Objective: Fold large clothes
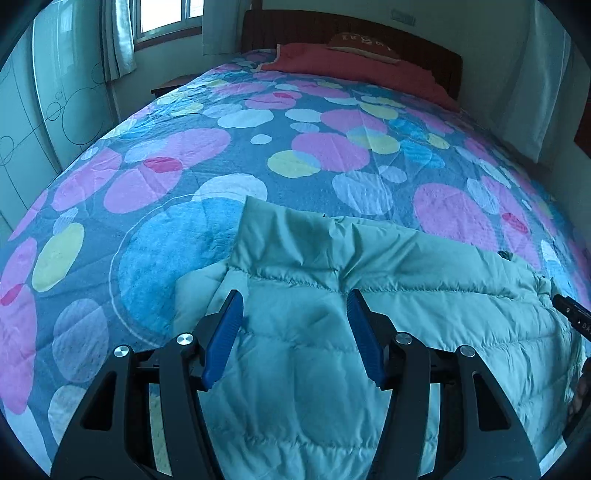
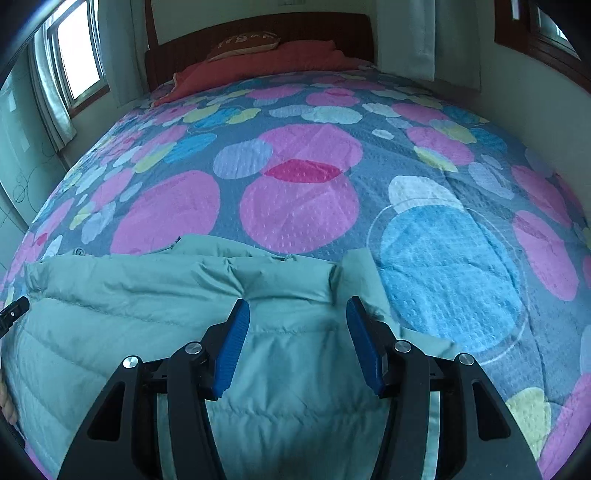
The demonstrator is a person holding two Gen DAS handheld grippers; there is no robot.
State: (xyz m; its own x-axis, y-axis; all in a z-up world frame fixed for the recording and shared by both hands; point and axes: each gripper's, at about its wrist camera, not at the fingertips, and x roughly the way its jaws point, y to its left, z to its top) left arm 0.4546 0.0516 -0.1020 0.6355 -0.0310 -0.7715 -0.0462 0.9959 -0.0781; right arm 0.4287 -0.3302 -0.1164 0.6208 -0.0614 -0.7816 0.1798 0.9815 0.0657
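A light green quilted puffer jacket lies on the bed's near end, and it also shows in the right wrist view. My left gripper is open, its blue pads spread over the jacket's left part near a folded sleeve edge. My right gripper is open, its blue pads spread over the jacket's right part. Neither holds cloth. The right gripper's tip shows at the left view's right edge; the left gripper's tip shows at the right view's left edge.
The bed has a bedspread with pink, blue and yellow circles, also in the right wrist view. A red blanket and pillow lie by the wooden headboard. Window and curtain stand left; a wall is right.
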